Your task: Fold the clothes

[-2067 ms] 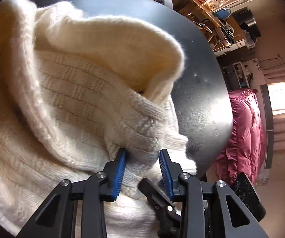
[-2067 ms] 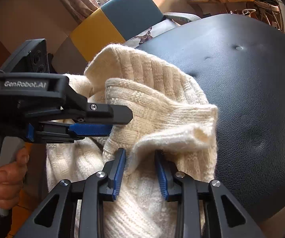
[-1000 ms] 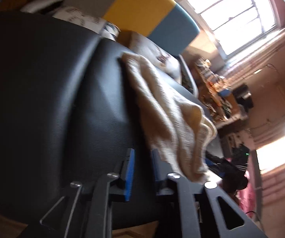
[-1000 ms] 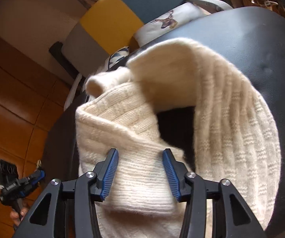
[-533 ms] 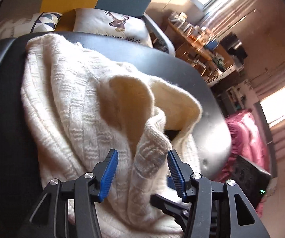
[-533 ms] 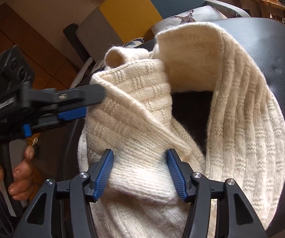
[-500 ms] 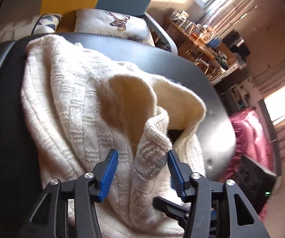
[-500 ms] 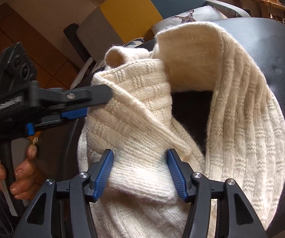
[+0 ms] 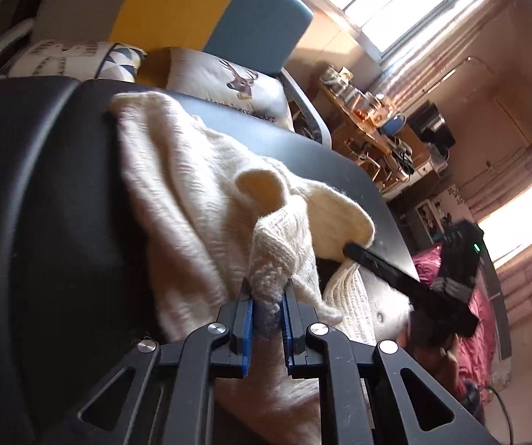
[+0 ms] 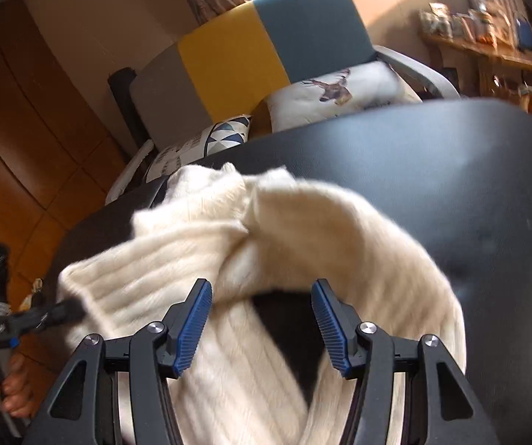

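Left wrist view: left tongs (image 9: 268, 298) clamped on cream sweater (image 9: 191, 200) fold over black table (image 9: 43, 185). Right tongs (image 10: 262, 315) spread wide above sweater, gripping nothing.

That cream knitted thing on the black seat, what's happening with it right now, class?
A person holding tongs in each hand is folding a cream knitted sweater on a black padded seat. The left tongs are shut on a bunched ribbed edge of it. The right tongs are open above the knit, gripping nothing. The sweater lies crumpled, not yet a neat fold.
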### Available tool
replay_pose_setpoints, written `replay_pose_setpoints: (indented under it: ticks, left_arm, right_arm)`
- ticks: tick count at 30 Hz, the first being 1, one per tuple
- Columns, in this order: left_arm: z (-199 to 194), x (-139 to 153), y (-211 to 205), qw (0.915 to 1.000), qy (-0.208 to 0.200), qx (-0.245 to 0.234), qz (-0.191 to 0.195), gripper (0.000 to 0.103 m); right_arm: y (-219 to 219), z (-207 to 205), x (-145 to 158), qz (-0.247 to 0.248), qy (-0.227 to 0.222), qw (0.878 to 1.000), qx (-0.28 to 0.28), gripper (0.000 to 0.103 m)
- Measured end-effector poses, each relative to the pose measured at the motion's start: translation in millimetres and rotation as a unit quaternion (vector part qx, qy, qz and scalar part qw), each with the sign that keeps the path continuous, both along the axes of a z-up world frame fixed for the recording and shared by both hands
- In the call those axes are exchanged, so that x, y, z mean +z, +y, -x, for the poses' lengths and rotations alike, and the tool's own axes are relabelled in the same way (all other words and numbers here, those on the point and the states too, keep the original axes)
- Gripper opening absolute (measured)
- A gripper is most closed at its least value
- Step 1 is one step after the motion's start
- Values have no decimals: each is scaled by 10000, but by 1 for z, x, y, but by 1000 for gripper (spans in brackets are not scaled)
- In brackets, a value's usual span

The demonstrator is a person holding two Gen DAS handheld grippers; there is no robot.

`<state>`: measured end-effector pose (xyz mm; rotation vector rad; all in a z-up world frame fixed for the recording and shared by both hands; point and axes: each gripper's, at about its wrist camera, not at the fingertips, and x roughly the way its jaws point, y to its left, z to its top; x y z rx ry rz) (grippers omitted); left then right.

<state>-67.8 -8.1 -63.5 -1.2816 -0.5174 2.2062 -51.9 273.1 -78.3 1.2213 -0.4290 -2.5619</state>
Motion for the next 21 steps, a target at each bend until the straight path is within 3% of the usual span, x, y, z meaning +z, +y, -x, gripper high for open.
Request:
replay_pose_setpoints:
  ticks: [5, 10, 15, 21]
  left_arm:
    - [-15, -12, -49, 9989, -102, 456, -62, 13]
    - [-26, -28, -92, 9950, -221, 960, -167, 13]
    - [-29, -38, -158, 9805, -324, 1907, -346, 13]
    - [-36, -58, -211, 9656, -623, 2517, -213, 14]
  right_arm:
    - [-38, 54, -16, -670, -290, 9973, 14, 57]
    - [-53, 75, -40, -1076, -690, 9918, -17, 57]
    - [-47, 83, -59, -1379, -993, 9854, -58, 57]
    - [-48, 87, -65, -1685, -1046, 9801, -45, 58]
